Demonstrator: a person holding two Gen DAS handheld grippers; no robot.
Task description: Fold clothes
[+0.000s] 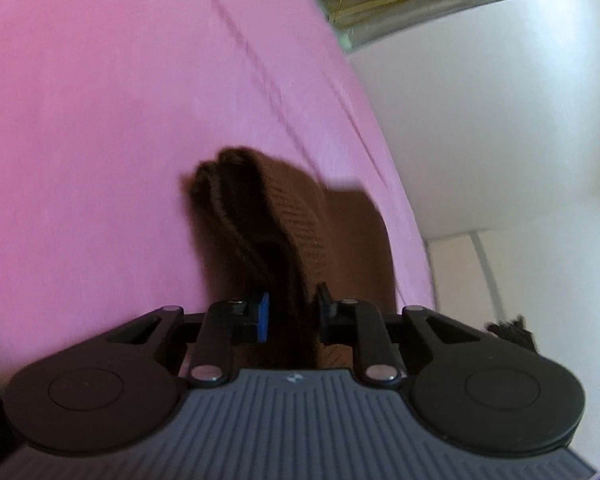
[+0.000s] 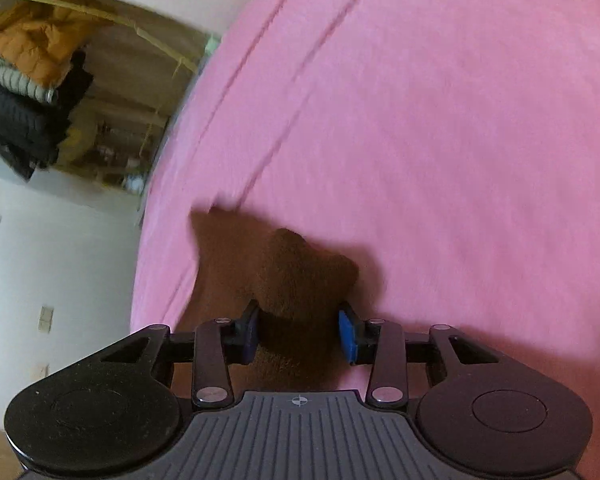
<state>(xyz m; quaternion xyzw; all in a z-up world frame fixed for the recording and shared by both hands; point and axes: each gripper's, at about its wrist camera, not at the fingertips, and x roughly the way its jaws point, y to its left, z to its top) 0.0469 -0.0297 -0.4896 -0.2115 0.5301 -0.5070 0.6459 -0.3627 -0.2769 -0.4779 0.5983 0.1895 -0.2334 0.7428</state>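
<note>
Open pink bedspread (image 2: 440,140) beyond brown garment (image 2: 284,276)

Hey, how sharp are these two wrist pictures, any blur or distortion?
Left wrist: the pink sheet and brown knit garment are motion-smeared, edges bowed by the fisheye. Right wrist: the same brown knit garment is soft and dark, while the mirror stays fairly legible.

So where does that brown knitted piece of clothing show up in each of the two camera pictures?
Left wrist view: the brown knitted garment sits at lower centre, bunched up between the left gripper pads.
Right wrist view: the same brown garment sits at lower centre, gathered between the right gripper pads.
Shared landmark: the pink sheet beneath it, with the mirror at its far edge.
</note>
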